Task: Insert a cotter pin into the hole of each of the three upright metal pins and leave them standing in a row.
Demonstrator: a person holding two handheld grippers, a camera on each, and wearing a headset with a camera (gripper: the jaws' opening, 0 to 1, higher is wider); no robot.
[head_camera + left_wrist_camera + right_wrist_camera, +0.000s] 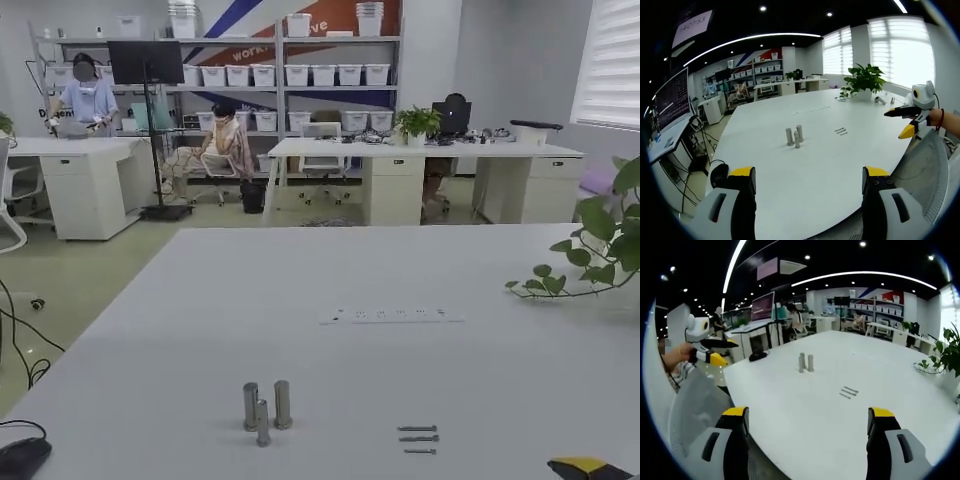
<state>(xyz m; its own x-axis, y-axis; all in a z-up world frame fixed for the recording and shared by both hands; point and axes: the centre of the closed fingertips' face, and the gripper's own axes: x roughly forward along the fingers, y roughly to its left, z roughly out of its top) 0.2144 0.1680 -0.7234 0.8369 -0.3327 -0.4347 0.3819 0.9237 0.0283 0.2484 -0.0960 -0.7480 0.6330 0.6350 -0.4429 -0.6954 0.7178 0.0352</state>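
Fingers of the left gripper are spread wide with nothing between them. The right gripper is the same, its yellow-tipped jaws parted and empty, and both hover off the near side of the white table, well apart from the work. Out on the bare top the three metal pins stand upright in a tight cluster rather than a row, two behind and a shorter one in front. They are so close together that I cannot tell whether they touch. To their right, well apart from them, the three cotter pins lie flat and parallel, one beside the next. From where I stand the upright pins look like solid steel: stiff, heavy for their size, smooth enough to slip in a loose pinch, and easy to topple on such narrow feet. I would take one around the shank, low enough to keep it steady and clear of the cross hole, though the hole itself is too small to make out. The cotter pins look the opposite: thin, light, springy wire that lies tight against a slick surface, so the jaws will likely need to close across the middle of one or catch it at its head end. I cannot tell which end is the head. Crowded as the pins are, reaching for one risks knocking its neighbours.
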